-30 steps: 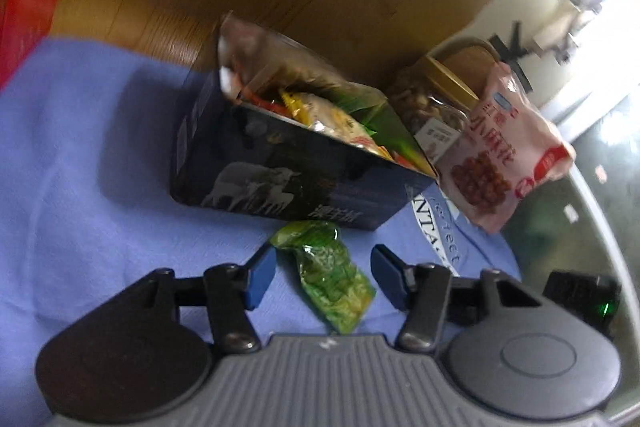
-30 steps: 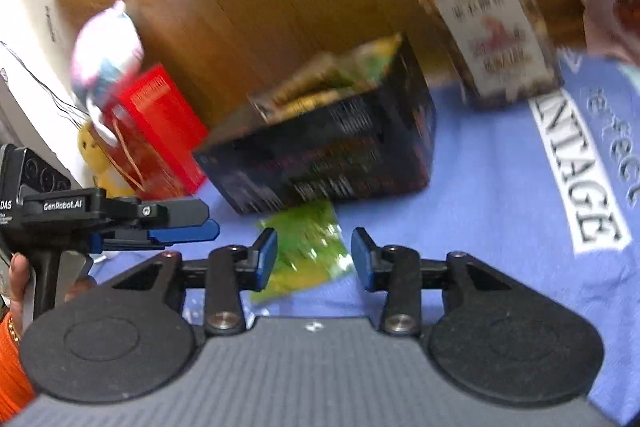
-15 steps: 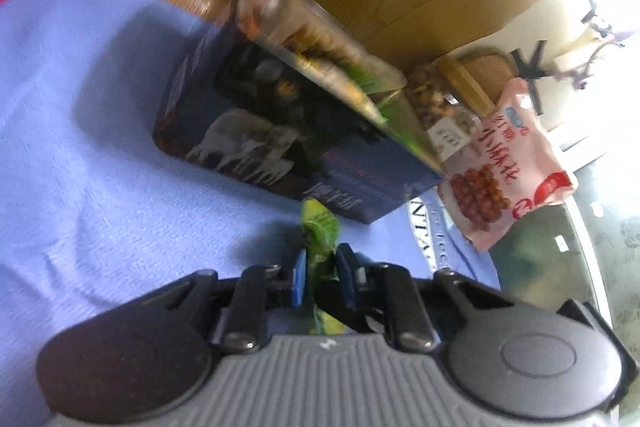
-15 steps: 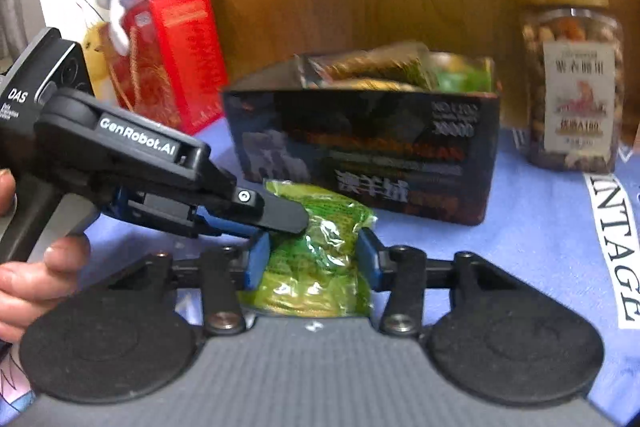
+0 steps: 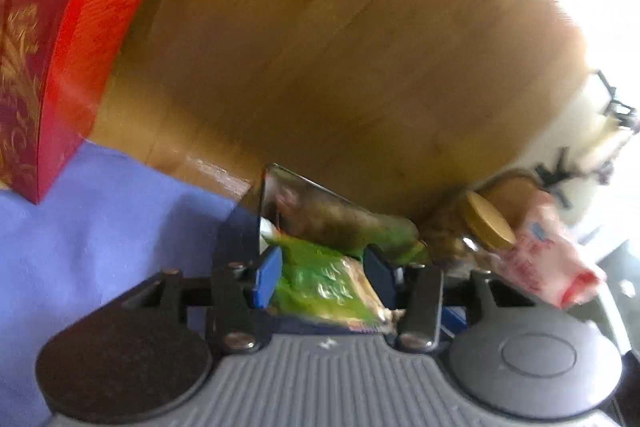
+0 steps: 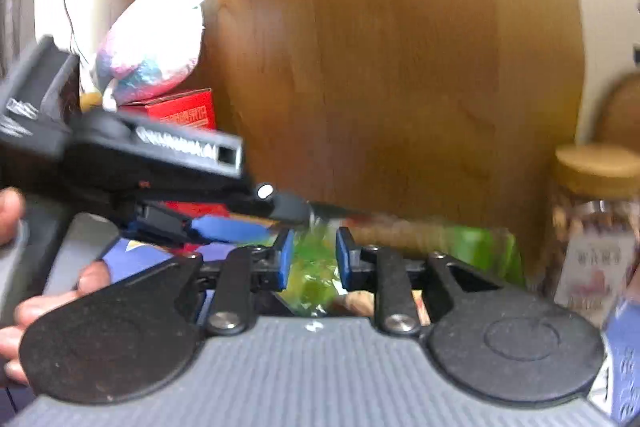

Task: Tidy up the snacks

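Observation:
A green snack packet (image 5: 320, 279) lies between the blue pads of my left gripper (image 5: 326, 277), over the open top of the dark snack box (image 5: 320, 215). The left jaws stand apart around the packet, and it is unclear whether they pinch it. In the right wrist view the same packet (image 6: 310, 267) sits between the pads of my right gripper (image 6: 311, 259), which are close against it. The left gripper's fingers (image 6: 228, 229) reach in from the left just above the box.
A red gift box (image 5: 48, 59) stands at the left on the blue cloth (image 5: 100, 227). A nut jar with a gold lid (image 5: 480, 227) and a pink snack bag (image 5: 548, 259) stand to the right. A wooden panel (image 6: 380, 67) rises behind.
Both grippers and the green packet have risen from the cloth to the top of the dark box. The left jaws, shut tight on the packet half a second ago, now stand wider.

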`<state>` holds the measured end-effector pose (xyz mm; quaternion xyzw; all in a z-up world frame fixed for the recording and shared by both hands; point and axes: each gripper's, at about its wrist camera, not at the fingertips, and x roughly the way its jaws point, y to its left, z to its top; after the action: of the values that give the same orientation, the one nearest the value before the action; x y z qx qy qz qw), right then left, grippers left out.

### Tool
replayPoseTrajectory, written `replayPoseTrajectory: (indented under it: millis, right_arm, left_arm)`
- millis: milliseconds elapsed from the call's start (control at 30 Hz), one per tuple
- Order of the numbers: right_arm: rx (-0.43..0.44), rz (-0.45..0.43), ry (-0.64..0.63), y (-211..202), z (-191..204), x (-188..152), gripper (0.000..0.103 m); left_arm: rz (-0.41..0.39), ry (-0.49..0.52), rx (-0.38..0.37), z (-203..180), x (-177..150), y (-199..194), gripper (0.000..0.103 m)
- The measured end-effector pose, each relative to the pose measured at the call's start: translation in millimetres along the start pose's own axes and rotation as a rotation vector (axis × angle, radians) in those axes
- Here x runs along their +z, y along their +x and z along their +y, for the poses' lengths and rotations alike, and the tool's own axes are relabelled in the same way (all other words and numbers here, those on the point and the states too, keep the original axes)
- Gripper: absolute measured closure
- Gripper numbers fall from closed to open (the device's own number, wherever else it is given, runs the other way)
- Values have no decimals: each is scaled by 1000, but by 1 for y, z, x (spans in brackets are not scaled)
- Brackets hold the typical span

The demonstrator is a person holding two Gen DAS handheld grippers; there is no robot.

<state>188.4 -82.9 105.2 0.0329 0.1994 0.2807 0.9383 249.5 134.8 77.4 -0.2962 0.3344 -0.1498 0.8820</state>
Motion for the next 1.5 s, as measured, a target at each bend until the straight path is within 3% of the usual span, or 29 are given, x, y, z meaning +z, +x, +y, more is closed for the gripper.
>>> replayPoseTrajectory:
  millis: [100, 267, 333, 433, 567, 633, 667, 767, 1000, 1100, 1233, 1300, 1400, 1500]
  right_arm:
    - [-17, -7, 66, -38, -11, -27, 77]
    - [-78, 47, 327, -83, -33, -75, 76]
    - [-121, 50, 417, -105, -35, -91, 73]
    - [-145, 50, 539, -132, -32, -109, 61]
    - [-191, 74, 547, -161, -20, -122, 54]
    - [-181, 56, 554, -177, -14, -129, 46]
    - [-185, 50, 550, -188, -11, -133, 44]
    - [-197, 39, 531, -208, 2, -141, 44]
    - [-204, 47, 464, -244, 27, -158, 37]
    - [-226, 29, 471, -258, 26, -163, 30]
    - [-242, -13, 524, -273, 19, -165, 27]
    - [-258, -32, 559, -276, 16, -166, 21]
    - [-248, -41, 606, -275, 14, -167, 14]
    - [-230, -23, 601, -269, 15, -168, 12]
  left_arm:
    - [-41, 37, -12, 7, -17, -26, 57]
    - [-55, 156, 41, -14, -58, -68, 57]
    - [-55, 229, 75, -32, -82, -79, 56]
    - [-52, 320, 107, -58, -119, -93, 48]
    - [-58, 402, 143, -85, -167, -109, 40]
    - [-62, 416, 154, -92, -188, -118, 29]
    - [-70, 418, 159, -94, -197, -122, 18]
    - [-108, 434, 176, -105, -216, -138, 0]
    - [-198, 429, 242, -125, -241, -161, 0]
    - [-143, 417, 269, -133, -246, -157, 0]
    - [-106, 491, 343, -150, -259, -149, 0]
    - [-81, 521, 391, -155, -263, -145, 0]
    - [-97, 559, 474, -159, -270, -146, 0]
    - [-89, 568, 495, -156, -272, -144, 0]
